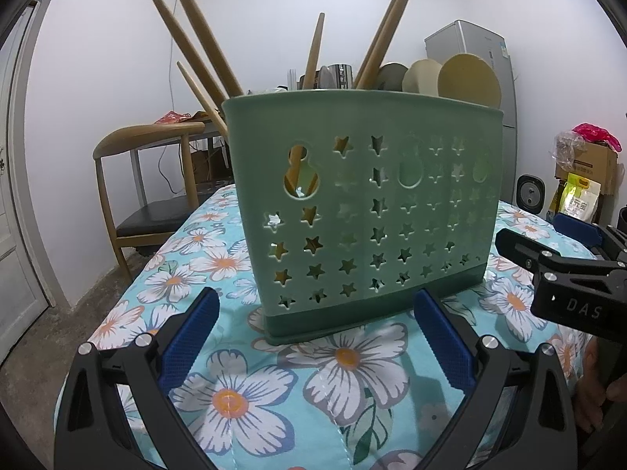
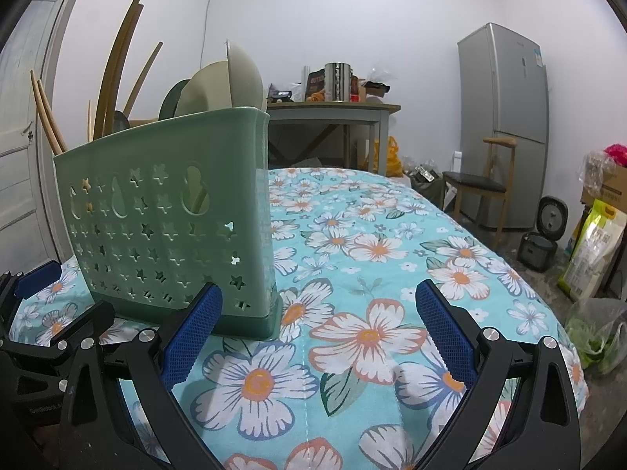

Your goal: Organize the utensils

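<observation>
- Green plastic utensil caddy [image 1: 364, 211], its wall pierced with star-shaped and gourd-shaped cut-outs: stands upright on the table, resting on a darker green base. In the left wrist view it sits directly ahead of the left gripper; in the right wrist view it stands to the left [image 2: 172, 211].
- Light wooden utensil handles [image 1: 188, 35]: rise from the caddy's left-hand compartment and lean outward at several angles; two more [image 1: 388, 27] lean right from the middle. They also show at the far end of the caddy in the right wrist view [image 2: 117, 66].
- Round cream and olive bowl-shaped pieces [image 1: 470, 74]: stand on edge in the right-hand end of the caddy, projecting above its rim [image 2: 223, 86].
- Turquoise quilted tablecloth with white and orange flowers [image 1: 274, 391]: covers the table under the caddy [image 2: 372, 258].
- Left gripper [image 1: 315, 331], black arms with blue ribbed pads: jaws spread wide, empty, tips just in front of the caddy's base. Whether the right-hand pad touches the base cannot be told.
- Right gripper [image 2: 319, 329], same build: jaws spread wide, nothing between them but cloth; its left pad lies just before the caddy's near corner. It appears at the right edge of the left wrist view [image 1: 548, 258].
- Background: wooden chair with dark seat [image 1: 149, 180], grey refrigerator [image 2: 505, 125], cluttered side table [image 2: 333, 109].
</observation>
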